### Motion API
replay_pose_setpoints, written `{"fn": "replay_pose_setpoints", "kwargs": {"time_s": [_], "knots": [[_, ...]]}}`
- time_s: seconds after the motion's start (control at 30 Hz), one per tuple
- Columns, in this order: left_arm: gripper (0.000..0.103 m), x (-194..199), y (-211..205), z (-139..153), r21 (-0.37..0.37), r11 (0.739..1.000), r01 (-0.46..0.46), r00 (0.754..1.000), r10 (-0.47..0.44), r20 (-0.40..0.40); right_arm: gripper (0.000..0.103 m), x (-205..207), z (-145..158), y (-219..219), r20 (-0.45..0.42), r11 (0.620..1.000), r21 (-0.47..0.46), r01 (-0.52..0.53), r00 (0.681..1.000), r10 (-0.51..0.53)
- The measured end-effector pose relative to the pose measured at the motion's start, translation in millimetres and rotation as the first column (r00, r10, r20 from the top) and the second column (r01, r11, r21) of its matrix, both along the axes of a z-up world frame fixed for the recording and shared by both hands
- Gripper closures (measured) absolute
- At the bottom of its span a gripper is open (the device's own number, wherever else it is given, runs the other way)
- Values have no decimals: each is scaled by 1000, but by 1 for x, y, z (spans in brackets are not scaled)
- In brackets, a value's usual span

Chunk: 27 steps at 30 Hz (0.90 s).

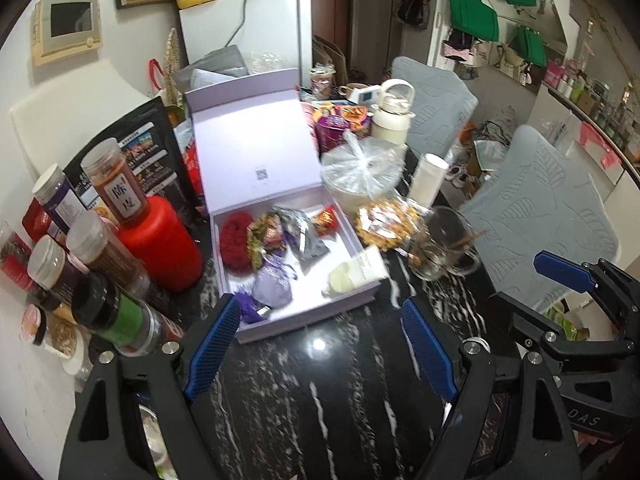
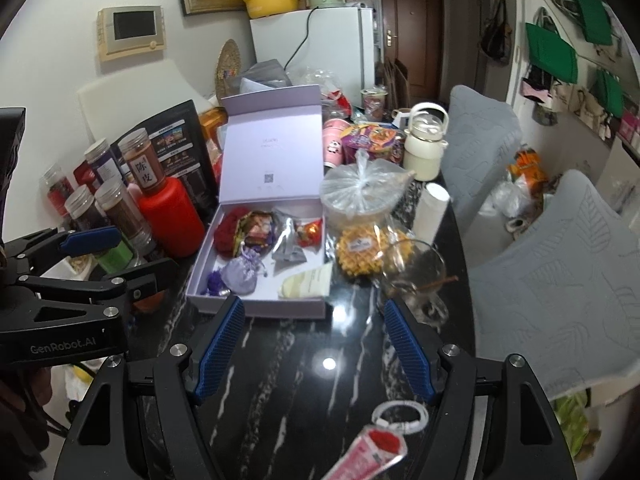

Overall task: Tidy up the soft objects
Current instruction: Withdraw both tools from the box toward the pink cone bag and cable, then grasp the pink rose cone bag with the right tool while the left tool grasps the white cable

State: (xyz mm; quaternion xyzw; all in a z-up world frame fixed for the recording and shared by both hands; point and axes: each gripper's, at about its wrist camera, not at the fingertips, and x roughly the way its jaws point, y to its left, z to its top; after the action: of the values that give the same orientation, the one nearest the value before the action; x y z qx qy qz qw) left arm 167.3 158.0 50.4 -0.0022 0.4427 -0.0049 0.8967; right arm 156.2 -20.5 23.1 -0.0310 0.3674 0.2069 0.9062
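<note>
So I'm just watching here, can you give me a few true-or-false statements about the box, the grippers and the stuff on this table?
1. The lavender box has its lid standing open. True.
2. The left gripper is squeezing the purple pouch. False: its jaws are open and empty, and the pouch lies in the box.
3. A red fluffy item lies inside the box. True.
4. The right gripper holds the cream tube. False: it is open over bare tabletop, and the tube lies in the box.
5. The glass cup sits inside the box. False: it stands on the table to the box's right.
</note>
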Motion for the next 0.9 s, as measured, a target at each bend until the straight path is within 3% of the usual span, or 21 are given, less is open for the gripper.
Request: {"fn": "replay_pose_setpoints", "kwargs": {"time_s": [0.63,0.9], "knots": [[20,-60,-104,-10,-11,996,84,996,-84,-14,30,-69,-20,-102,-28,998,-6,68,997,-68],[20,-77,-135,-27,-33,994,104,993,-106,-51,30,-90,-42,-138,-70,994,-1,110,992,-109]]}}
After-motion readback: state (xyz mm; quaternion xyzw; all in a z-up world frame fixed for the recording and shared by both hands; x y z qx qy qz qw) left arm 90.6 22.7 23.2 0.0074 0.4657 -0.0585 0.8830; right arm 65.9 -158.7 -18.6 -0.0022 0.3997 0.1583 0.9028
